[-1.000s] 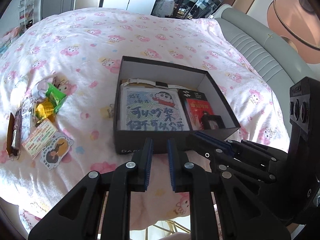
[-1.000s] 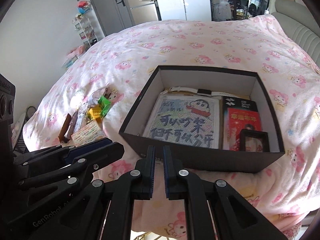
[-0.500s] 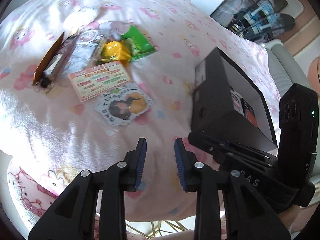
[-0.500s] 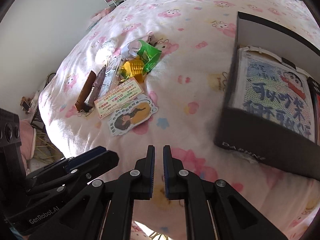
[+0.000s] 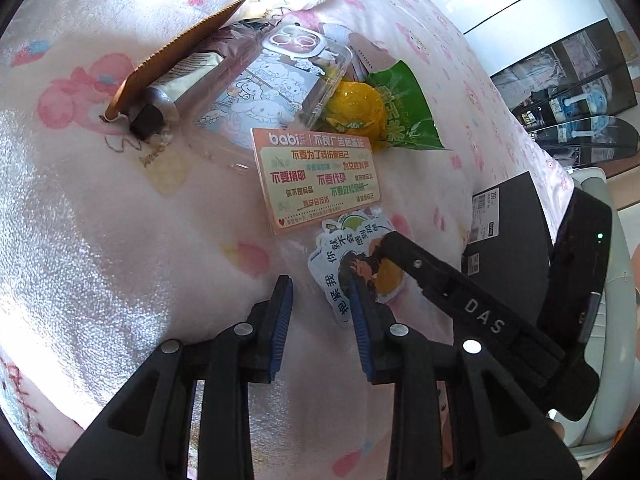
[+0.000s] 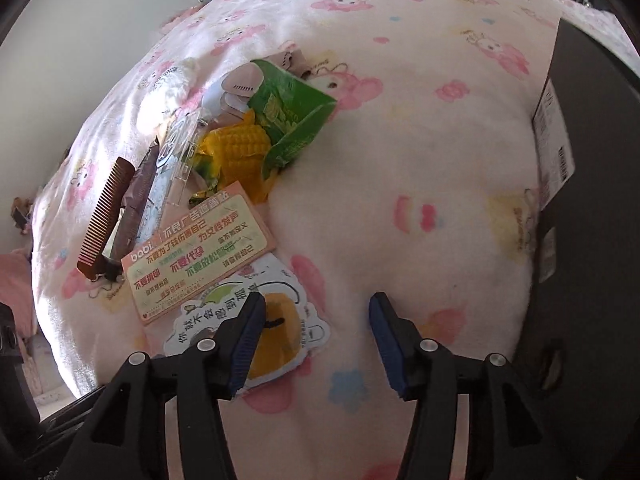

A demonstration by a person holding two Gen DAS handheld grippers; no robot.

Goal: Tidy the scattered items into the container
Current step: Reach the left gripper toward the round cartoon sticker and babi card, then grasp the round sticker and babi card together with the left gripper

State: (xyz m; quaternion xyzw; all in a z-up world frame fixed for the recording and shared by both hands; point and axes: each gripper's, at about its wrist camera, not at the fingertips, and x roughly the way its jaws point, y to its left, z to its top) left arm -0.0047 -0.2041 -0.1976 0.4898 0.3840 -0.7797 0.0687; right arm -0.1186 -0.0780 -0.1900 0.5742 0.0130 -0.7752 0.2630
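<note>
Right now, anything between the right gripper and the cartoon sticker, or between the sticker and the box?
Nothing visible. The right gripper, jaws just opened and empty, hangs at the cartoon sticker, the item nearest it. Only bare blanket lies between the sticker and the black box; the left gripper crowds the sticker's other side.

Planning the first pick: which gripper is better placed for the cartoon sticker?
Right, probably. The right gripper is open wider with one finger over the cartoon sticker; the left gripper stands narrower, beside it.

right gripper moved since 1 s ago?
Yes. The right gripper has swung from over the black box to the die-cut sticker beside it, nearer the blanket. Its jaws have just been opening, nothing between them.
</note>
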